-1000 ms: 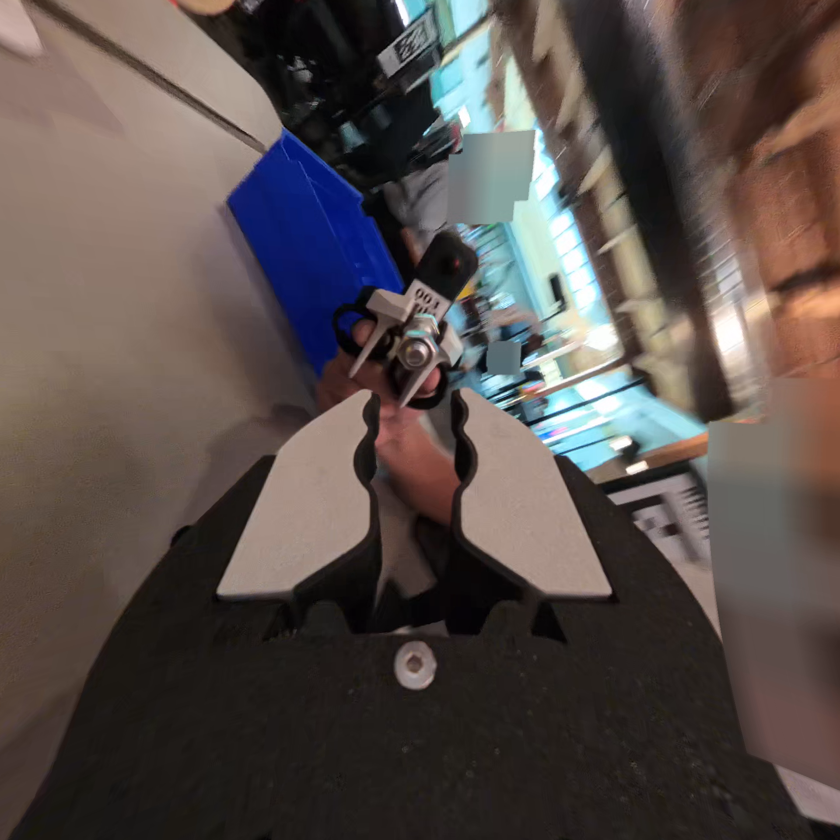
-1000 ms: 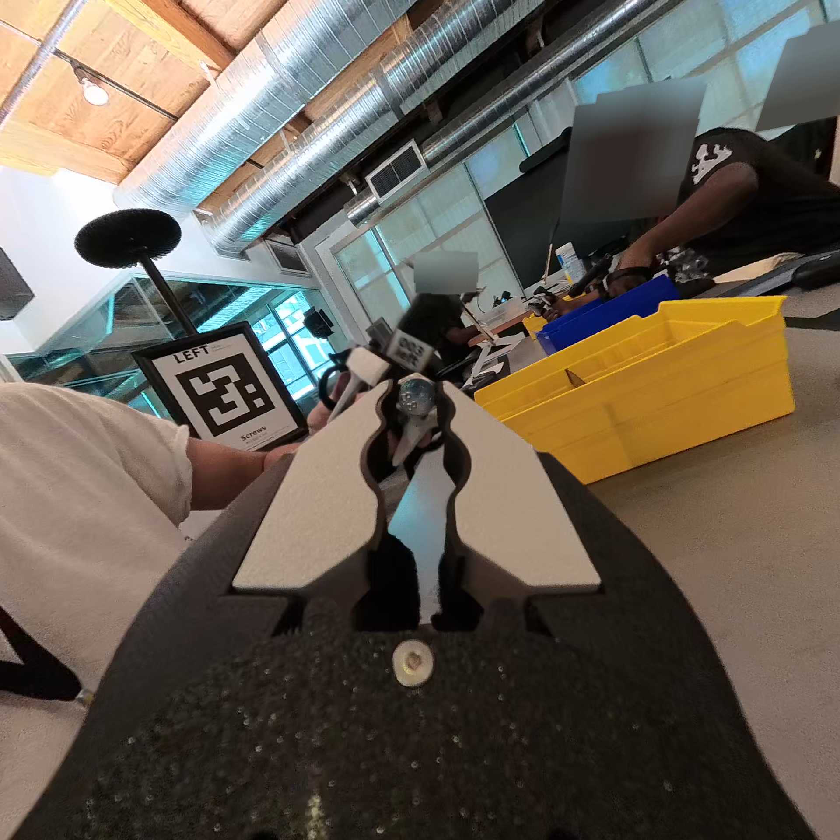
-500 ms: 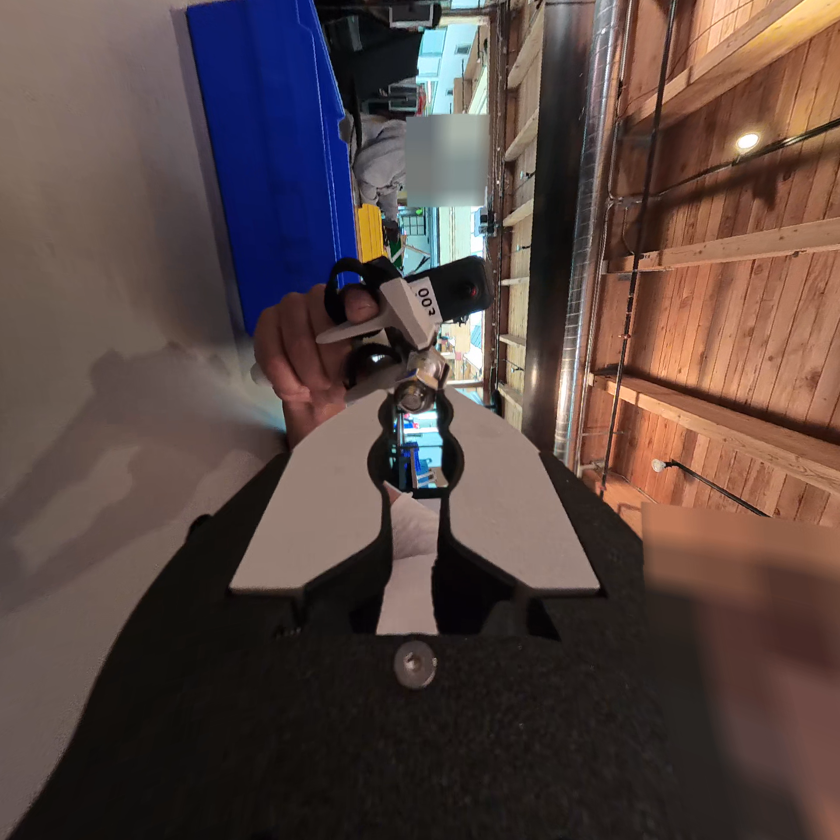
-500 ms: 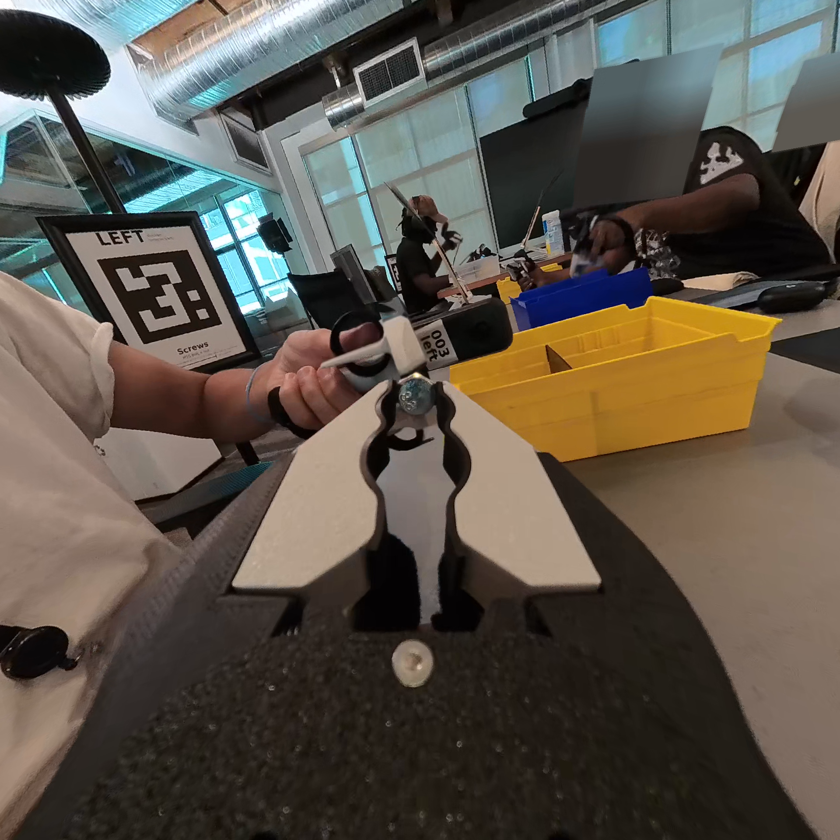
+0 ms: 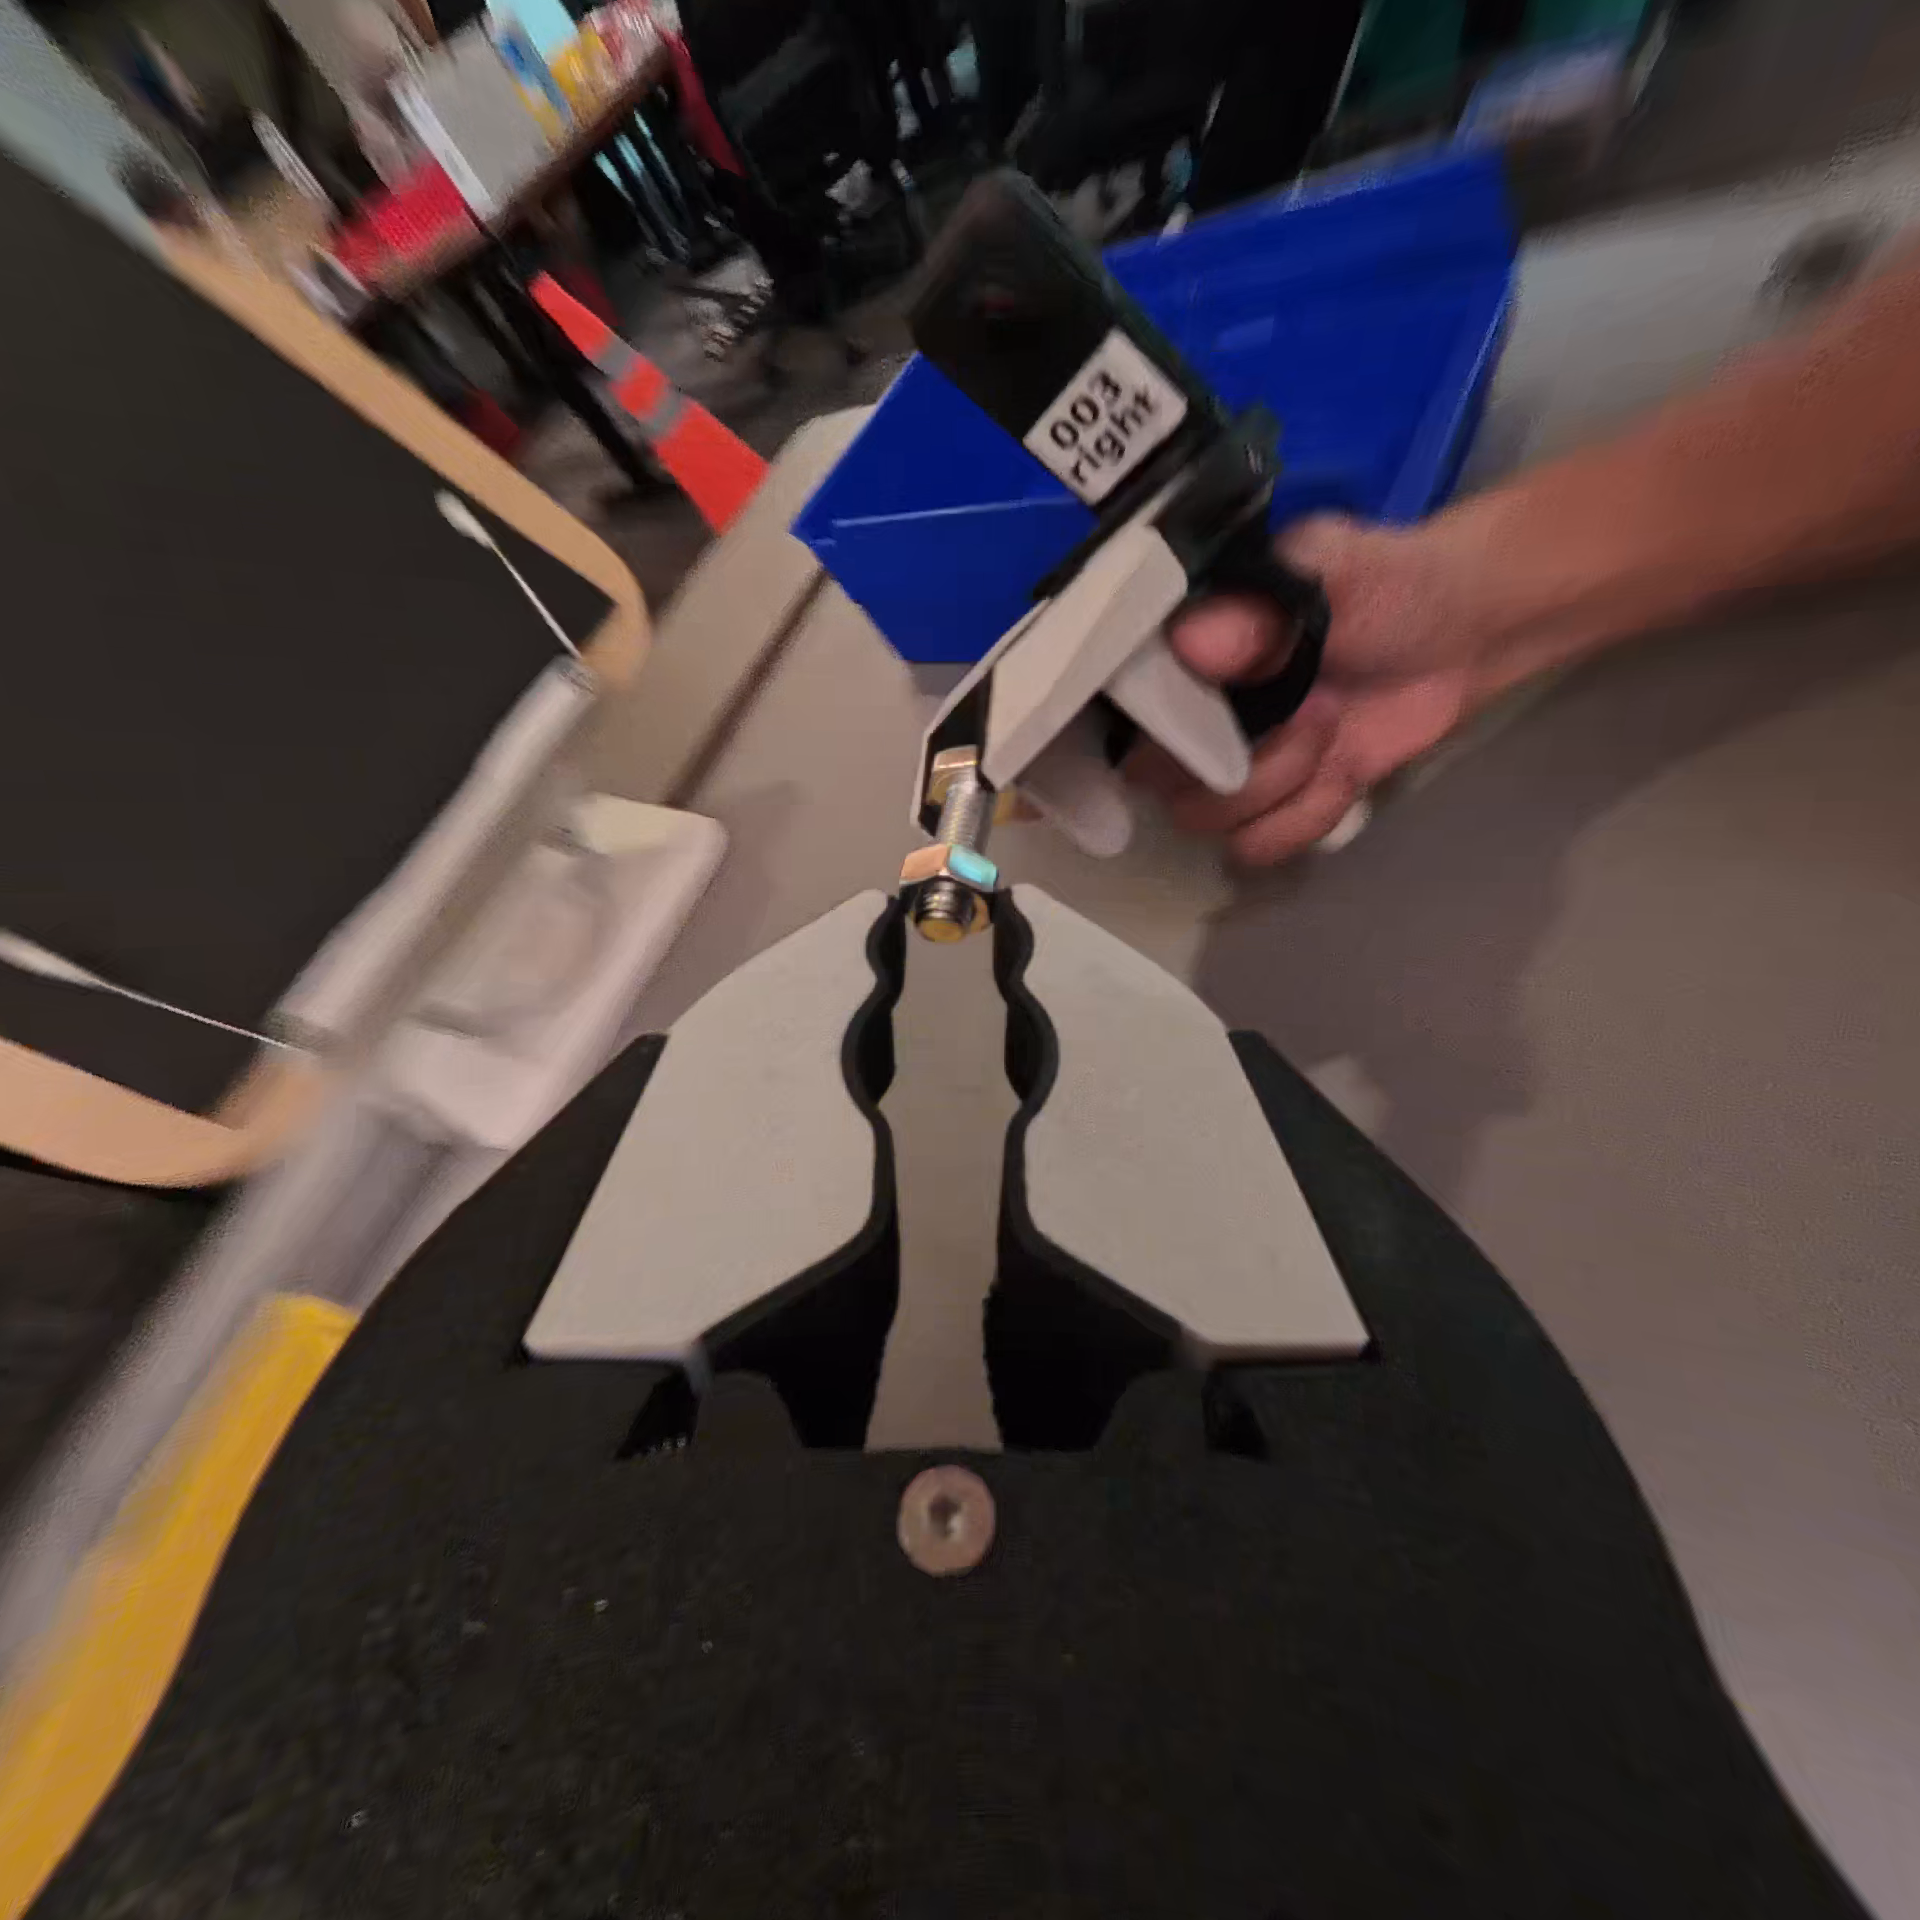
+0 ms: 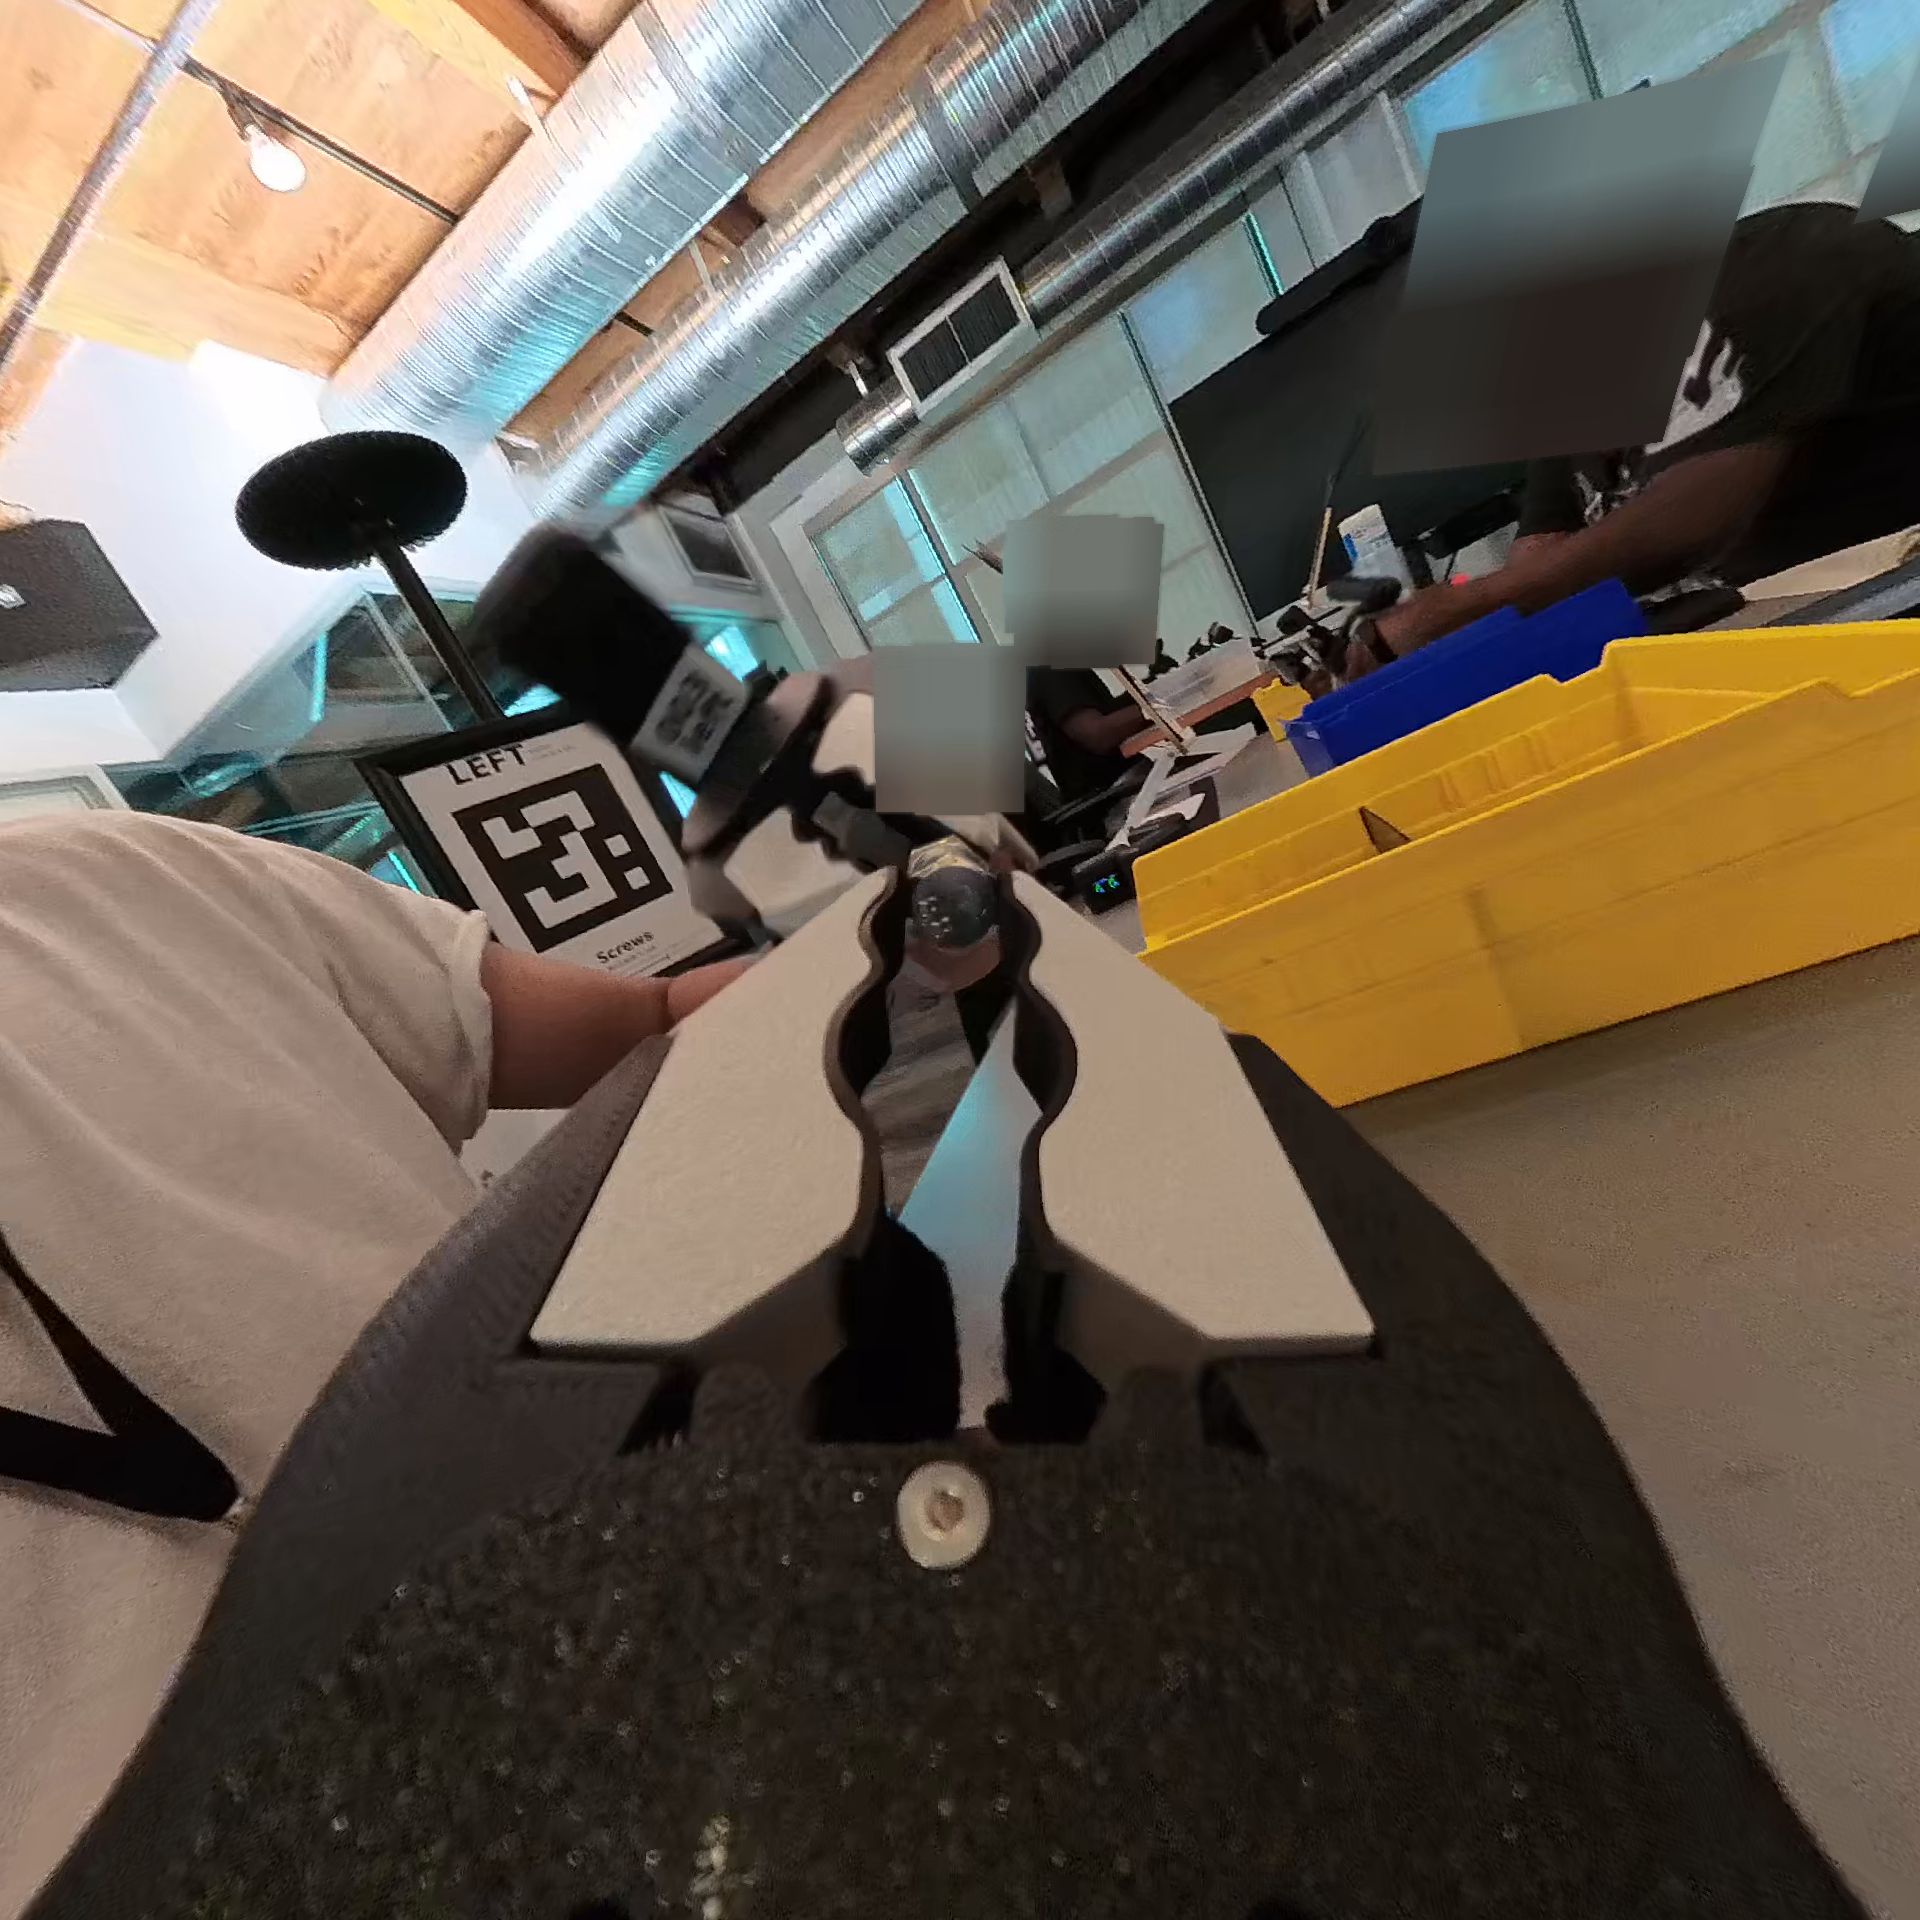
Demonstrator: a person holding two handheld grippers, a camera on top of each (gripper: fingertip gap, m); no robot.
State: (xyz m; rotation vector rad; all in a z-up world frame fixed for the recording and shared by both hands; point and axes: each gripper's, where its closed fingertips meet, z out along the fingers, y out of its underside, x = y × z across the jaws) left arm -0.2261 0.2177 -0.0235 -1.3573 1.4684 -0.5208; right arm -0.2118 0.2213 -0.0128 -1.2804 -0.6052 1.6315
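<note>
Left wrist view: left gripper (image 5: 943, 914) closed on hex nut (image 5: 948, 865), nut threaded onto silver bolt (image 5: 958, 821); both fingertips (image 5: 871, 914) pressed against nut flats, threaded bolt end protruding toward camera between them. Right gripper (image 5: 961, 774) seen farther off, held by hand (image 5: 1340, 717), clamped on hex head of same bolt. Bolt thus spanned between both grippers, above grey table (image 5: 1558, 1039), clear of surface.

Blue bin (image 5: 1299, 343) positioned behind right gripper on table; interior not visible from this angle, contents not determinable. Blurred white tray (image 5: 582, 935) located left of fingertips, near table edge; contents not discernible. Blurred yellow strip (image 5: 177, 1475) at lower left edge, kind not determinable. Black panel with tan rim (image 5: 260, 520) at left.

Right wrist view: right gripper (image 6: 951, 914) closed on bolt head (image 6: 951, 906), dark round end seen between fingertips (image 6: 1039, 914), pads tight on both sides. Left gripper (image 6: 935, 831) seen beyond, blurred, meeting bolt from opposite end.

Yellow bin (image 6: 1558, 883) placed right of fingertips on table (image 6: 1662, 1247), well apart from grippers; one divider (image 6: 1382, 826) standing upright inside; compartment floors hidden by front wall, contents not determinable. Second blue bin (image 6: 1475, 675) set directly behind yellow bin, touching or just beside; interior hidden. Framed marker sign (image 6: 551, 842) standing left of grippers, behind forearm in white sleeve (image 6: 208, 1039).
</note>
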